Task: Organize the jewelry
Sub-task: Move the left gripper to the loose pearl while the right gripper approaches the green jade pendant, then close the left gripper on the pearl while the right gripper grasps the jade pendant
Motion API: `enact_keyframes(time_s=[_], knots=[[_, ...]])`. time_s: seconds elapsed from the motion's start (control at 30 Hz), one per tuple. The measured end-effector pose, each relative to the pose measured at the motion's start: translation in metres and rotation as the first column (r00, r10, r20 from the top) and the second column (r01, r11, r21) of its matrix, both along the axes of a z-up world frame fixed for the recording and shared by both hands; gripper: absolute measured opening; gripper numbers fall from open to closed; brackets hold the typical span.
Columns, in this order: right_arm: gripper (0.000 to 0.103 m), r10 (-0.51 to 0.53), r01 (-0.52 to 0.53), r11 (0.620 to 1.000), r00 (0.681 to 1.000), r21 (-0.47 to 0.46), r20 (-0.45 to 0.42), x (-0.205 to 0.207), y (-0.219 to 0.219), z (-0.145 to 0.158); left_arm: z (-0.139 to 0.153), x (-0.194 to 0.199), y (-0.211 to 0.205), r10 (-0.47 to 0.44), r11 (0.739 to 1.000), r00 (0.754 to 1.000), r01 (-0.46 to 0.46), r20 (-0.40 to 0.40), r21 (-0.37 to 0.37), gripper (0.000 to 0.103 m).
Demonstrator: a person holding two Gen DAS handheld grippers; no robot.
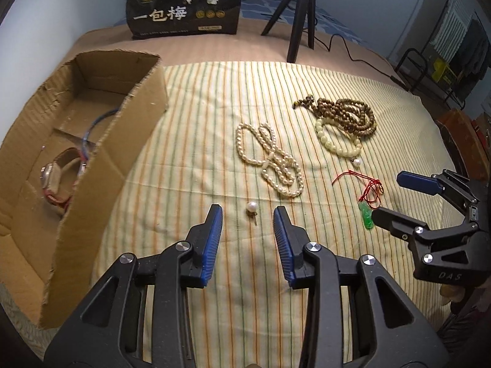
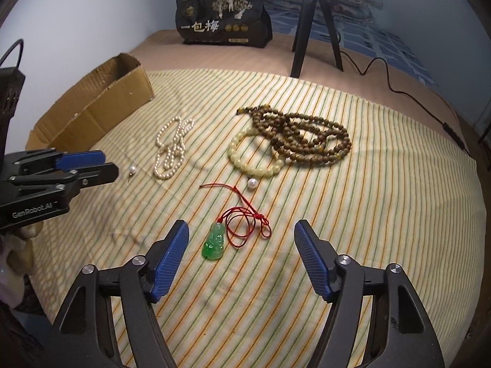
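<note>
A striped cloth point(image 1: 190, 116) carries the jewelry; a cardboard box point(image 1: 101, 165) lies at nine o'clock. Brown beads point(image 2: 307, 135) lie at one o'clock. The left gripper point(image 1: 248, 219) hovers with jaws spread, empty, over a pearl earring point(image 1: 251, 207). The right gripper point(image 2: 241, 239) hovers likewise, jaws spread, over the jade pendant point(image 2: 214, 243).

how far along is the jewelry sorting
Early. Done: a watch and a blue bangle lie in the cardboard box. In hand: nothing; left claw brackets a pearl earring, right claw the jade pendant. Left: pearl necklace, pale bracelet, wooden beads.
</note>
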State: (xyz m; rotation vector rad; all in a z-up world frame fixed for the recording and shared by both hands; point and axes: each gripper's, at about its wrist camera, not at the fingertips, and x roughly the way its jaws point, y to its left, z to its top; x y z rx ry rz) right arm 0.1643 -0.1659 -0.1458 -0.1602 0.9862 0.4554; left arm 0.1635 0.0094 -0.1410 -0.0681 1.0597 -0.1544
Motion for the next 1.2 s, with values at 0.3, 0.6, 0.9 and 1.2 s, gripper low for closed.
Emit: enact_keyframes(time_s=[0.3,0.6,0.9,1.2], knots=[[0.063,0.022,-0.023,0.999,0.999,-0.026,-0.028,0.003,0.01,-0.014,-0.013,0.01,-0.006,-0.011,1.0,1.0,0.012,-0.024,0.008,0.028],[0.049,0.031,-0.033,0.997,0.999,-0.067,-0.036,0.001,0.013,-0.021,-0.019,0.017,-0.007,-0.019,0.999,1.0,0.02,-0.024,0.038,0.012],[0.016,0.03,-0.033,0.997,0.999,-0.063,-0.038,0.002,0.012,-0.02,-0.018,0.015,-0.008,-0.017,0.999,1.0,0.018,-0.018,0.048,0.006],[0.015,0.021,-0.022,0.999,1.0,-0.029,-0.013,0.003,0.01,-0.009,-0.005,0.008,0.001,-0.001,1.0,1.0,0.001,0.008,0.029,0.006]])
